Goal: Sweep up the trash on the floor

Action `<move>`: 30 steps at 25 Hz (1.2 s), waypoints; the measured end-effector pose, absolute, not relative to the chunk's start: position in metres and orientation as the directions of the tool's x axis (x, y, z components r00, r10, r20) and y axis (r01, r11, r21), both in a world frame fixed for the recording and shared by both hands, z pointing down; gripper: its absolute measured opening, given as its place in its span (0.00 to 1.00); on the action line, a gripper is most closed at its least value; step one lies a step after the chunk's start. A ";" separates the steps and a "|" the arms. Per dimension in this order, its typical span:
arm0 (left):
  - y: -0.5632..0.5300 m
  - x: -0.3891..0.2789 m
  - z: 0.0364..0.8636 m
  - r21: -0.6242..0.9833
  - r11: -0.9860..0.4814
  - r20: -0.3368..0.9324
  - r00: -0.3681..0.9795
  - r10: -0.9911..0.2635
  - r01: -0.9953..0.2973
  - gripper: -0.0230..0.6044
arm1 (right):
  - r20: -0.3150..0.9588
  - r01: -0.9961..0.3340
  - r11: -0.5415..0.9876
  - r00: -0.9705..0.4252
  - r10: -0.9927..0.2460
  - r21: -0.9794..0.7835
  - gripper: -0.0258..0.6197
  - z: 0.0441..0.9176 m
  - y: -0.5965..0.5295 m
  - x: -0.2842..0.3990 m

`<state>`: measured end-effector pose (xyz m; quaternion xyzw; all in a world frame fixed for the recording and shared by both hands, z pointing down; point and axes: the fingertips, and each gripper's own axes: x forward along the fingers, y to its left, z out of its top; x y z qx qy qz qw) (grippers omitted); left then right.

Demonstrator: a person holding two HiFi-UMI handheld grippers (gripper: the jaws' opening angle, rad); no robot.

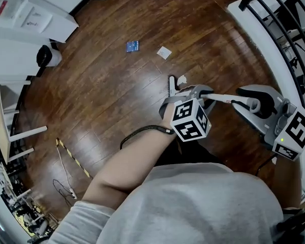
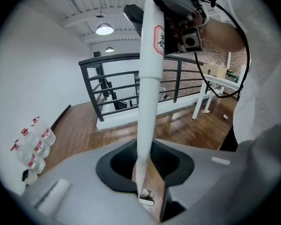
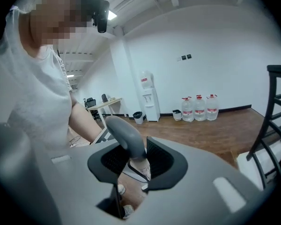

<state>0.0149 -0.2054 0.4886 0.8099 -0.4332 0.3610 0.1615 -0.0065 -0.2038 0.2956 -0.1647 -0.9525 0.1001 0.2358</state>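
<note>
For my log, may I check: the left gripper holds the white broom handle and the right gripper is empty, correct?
Not quite: the right gripper is shut on a grey handle, as the right gripper view shows. The left gripper does hold the white broom handle.

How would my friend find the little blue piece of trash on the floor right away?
Start on the big brown wooden floor and look beyond the broom head, away from the person. Two small flat scraps lie apart there; the blue scrap is the left one, the only blue piece, next to a white scrap.
</note>
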 end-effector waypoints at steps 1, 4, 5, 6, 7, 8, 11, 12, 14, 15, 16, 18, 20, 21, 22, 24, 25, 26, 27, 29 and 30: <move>-0.203 0.008 0.484 -0.059 -0.567 0.724 0.356 -0.591 -0.822 0.17 | 0.406 0.275 0.924 -0.837 0.366 -0.266 0.20 0.290 -0.201 -0.013; -0.199 -0.014 0.473 -0.083 -0.547 0.722 0.328 -0.609 -0.833 0.17 | 0.373 0.293 0.920 -0.848 0.376 -0.261 0.20 0.279 -0.196 -0.031; -0.197 -0.022 0.471 -0.092 -0.542 0.722 0.318 -0.614 -0.836 0.17 | 0.367 0.298 0.919 -0.850 0.378 -0.258 0.20 0.277 -0.194 -0.037; -0.196 -0.030 0.469 -0.101 -0.538 0.723 0.310 -0.617 -0.837 0.17 | 0.363 0.302 0.919 -0.851 0.380 -0.253 0.20 0.275 -0.192 -0.043; -0.194 -0.039 0.467 -0.110 -0.536 0.724 0.302 -0.620 -0.837 0.17 | 0.360 0.306 0.919 -0.851 0.381 -0.249 0.20 0.274 -0.190 -0.049; -0.192 -0.047 0.466 -0.120 -0.536 0.724 0.296 -0.623 -0.836 0.17 | 0.359 0.311 0.919 -0.851 0.383 -0.244 0.20 0.273 -0.188 -0.056; -0.188 -0.078 0.461 -0.145 -0.534 0.719 0.283 -0.635 -0.833 0.17 | 0.351 0.315 0.919 -0.854 0.384 -0.237 0.21 0.270 -0.181 -0.082; -0.186 -0.090 0.460 -0.147 -0.533 0.717 0.281 -0.638 -0.833 0.17 | 0.351 0.314 0.920 -0.855 0.382 -0.236 0.21 0.269 -0.179 -0.094; -0.179 -0.116 0.458 -0.143 -0.532 0.717 0.283 -0.637 -0.835 0.17 | 0.355 0.312 0.920 -0.854 0.380 -0.237 0.21 0.268 -0.172 -0.120; -0.175 -0.130 0.459 -0.138 -0.533 0.718 0.286 -0.634 -0.835 0.17 | 0.357 0.310 0.920 -0.853 0.381 -0.239 0.21 0.268 -0.168 -0.135; -0.172 -0.143 0.460 -0.132 -0.535 0.720 0.290 -0.630 -0.834 0.17 | 0.358 0.309 0.920 -0.853 0.380 -0.242 0.21 0.269 -0.164 -0.150; -0.164 -0.171 0.463 -0.122 -0.544 0.725 0.300 -0.620 -0.830 0.17 | 0.361 0.303 0.921 -0.853 0.377 -0.245 0.21 0.272 -0.157 -0.180; -0.155 -0.198 0.467 -0.108 -0.550 0.727 0.311 -0.612 -0.828 0.17 | 0.368 0.297 0.924 -0.853 0.371 -0.242 0.21 0.276 -0.149 -0.209; -0.150 -0.211 0.469 -0.102 -0.551 0.727 0.316 -0.610 -0.828 0.17 | 0.370 0.297 0.924 -0.852 0.370 -0.241 0.21 0.278 -0.145 -0.222; -0.145 -0.224 0.472 -0.097 -0.549 0.726 0.318 -0.609 -0.830 0.17 | 0.370 0.298 0.924 -0.851 0.372 -0.241 0.21 0.280 -0.140 -0.236; -0.137 -0.252 0.476 -0.093 -0.546 0.726 0.318 -0.609 -0.833 0.17 | 0.373 0.300 0.922 -0.849 0.374 -0.244 0.21 0.285 -0.132 -0.265; -0.133 -0.267 0.479 -0.092 -0.545 0.727 0.318 -0.609 -0.833 0.17 | 0.377 0.300 0.923 -0.847 0.374 -0.243 0.21 0.288 -0.128 -0.278; -0.129 -0.282 0.482 -0.090 -0.545 0.727 0.319 -0.608 -0.834 0.17 | 0.384 0.299 0.923 -0.844 0.374 -0.242 0.21 0.292 -0.124 -0.293; -0.125 -0.298 0.486 -0.089 -0.546 0.728 0.319 -0.606 -0.833 0.17 | 0.390 0.297 0.924 -0.842 0.373 -0.242 0.21 0.296 -0.120 -0.308; -0.117 -0.329 0.492 -0.090 -0.553 0.731 0.322 -0.602 -0.828 0.17 | 0.401 0.293 0.925 -0.838 0.370 -0.243 0.21 0.303 -0.113 -0.338; -0.114 -0.340 0.493 -0.094 -0.559 0.732 0.323 -0.599 -0.824 0.17 | 0.404 0.292 0.926 -0.837 0.369 -0.241 0.21 0.305 -0.110 -0.348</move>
